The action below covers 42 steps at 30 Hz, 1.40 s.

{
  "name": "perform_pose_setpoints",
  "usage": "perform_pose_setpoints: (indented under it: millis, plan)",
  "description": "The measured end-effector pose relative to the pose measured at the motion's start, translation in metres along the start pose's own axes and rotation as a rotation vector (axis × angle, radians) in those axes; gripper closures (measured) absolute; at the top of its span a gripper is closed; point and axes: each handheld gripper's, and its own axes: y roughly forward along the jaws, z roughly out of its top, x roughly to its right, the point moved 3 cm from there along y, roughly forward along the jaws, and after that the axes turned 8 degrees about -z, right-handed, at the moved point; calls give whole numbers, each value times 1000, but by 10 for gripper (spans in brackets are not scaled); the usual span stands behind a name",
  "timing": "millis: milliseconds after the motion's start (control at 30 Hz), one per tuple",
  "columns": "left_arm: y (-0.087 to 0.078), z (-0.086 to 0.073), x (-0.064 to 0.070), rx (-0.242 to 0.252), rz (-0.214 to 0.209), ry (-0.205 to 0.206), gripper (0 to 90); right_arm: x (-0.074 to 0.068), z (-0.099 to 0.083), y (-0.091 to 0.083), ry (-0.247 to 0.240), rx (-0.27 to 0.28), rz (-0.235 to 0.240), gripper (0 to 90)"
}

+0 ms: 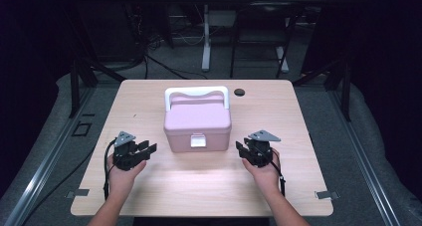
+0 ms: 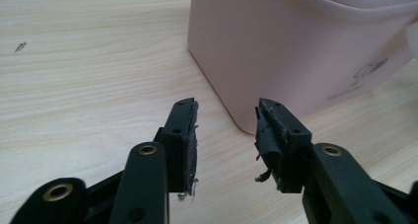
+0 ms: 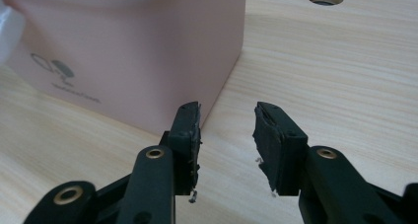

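Where seen from above, white handle and latch on pink box — closed, left gripper and right gripper flanking it, jaws spread, empty.

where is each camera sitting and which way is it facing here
High view: above the person's side of the light wooden table, facing forward and down; forearms, left claw and right claw show.
Left gripper view: on the left claw, looking along its jaws.
Right gripper view: on the right claw, looking along its jaws.
All share the pink plastic box with a white handle.
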Motion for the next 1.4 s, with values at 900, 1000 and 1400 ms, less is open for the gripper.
perform_pose_setpoints:
  millis: [900,1000,1400]
  plan:
    - [53,15,1,12,-11,14,899,-4,15,42,-4,3,31,900]
    - [55,16,5,23,-12,28,900,-7,17,44,-10,12,27,900]
    - [48,16,8,1,-34,53,900,-12,15,44,-30,21,35,900]
